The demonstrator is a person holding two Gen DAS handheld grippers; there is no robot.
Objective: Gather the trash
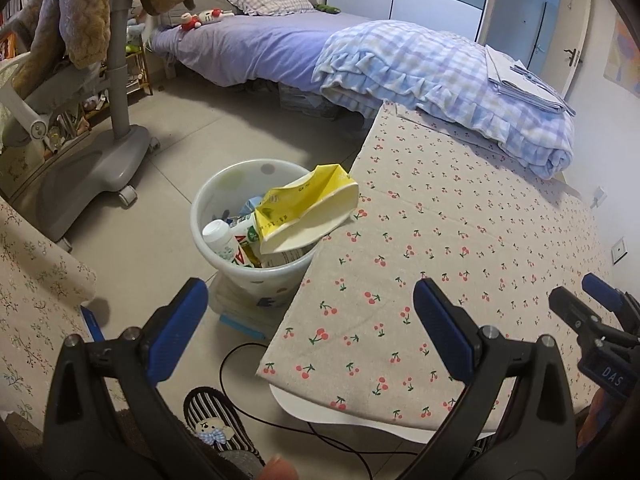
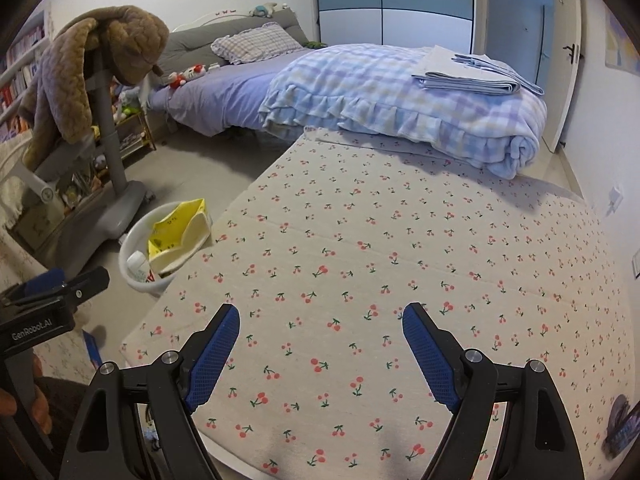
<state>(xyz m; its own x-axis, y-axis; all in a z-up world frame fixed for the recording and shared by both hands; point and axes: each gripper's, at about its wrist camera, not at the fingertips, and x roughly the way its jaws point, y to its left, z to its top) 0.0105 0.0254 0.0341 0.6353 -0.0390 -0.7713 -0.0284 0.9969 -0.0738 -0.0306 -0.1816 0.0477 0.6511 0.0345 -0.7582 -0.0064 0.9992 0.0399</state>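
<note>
Both grippers angled down, left gripper [image 1: 310, 312], right gripper [image 2: 320, 332], fingers spread

Yellow carton [image 1: 310, 208] atop seemingly full bin [image 1: 224, 200]

The counter [image 2: 360, 264] wears a cherry-print cloth [image 1: 460, 248] and lies bare; a rolled quilt [image 2: 440, 120] overhangs its far edge. On the floor [image 1: 208, 128], a bin [image 1: 256, 272] touches its left edge

Left gripper [image 1: 310, 324] and right gripper [image 2: 320, 344] gape empty.
</note>
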